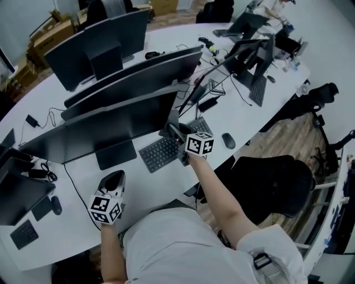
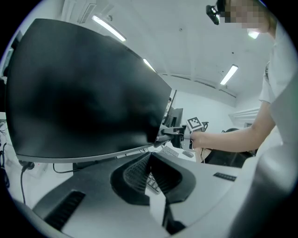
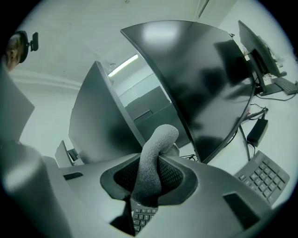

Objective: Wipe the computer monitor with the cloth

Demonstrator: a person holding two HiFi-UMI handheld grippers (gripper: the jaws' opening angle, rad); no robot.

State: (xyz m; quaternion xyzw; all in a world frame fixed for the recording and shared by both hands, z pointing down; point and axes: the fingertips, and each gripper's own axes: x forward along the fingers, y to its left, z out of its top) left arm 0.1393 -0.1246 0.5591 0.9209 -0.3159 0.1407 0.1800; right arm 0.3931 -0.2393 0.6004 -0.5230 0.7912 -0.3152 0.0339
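Person in pale grey short-sleeved shirt (image 1: 183, 244); forearms bare. Dark strap with buckle (image 1: 260, 260) at hem of right sleeve. Small black head camera (image 2: 213, 11) on mount. Left gripper (image 1: 113, 180) and right gripper (image 1: 173, 133) alike: matte grey moulded shells, black ribbed pads (image 2: 135, 174) lining jaws, dark slotted inlay (image 2: 65, 209) on flank. Each topped with marker cube (image 1: 105, 208), white, printed with black square patterns.

No legible text, brand, number or label in any view. Left cube (image 1: 105, 208) and right cube (image 1: 199, 143) carry only square coded markers; keyboard (image 1: 161, 153) legends too small to read
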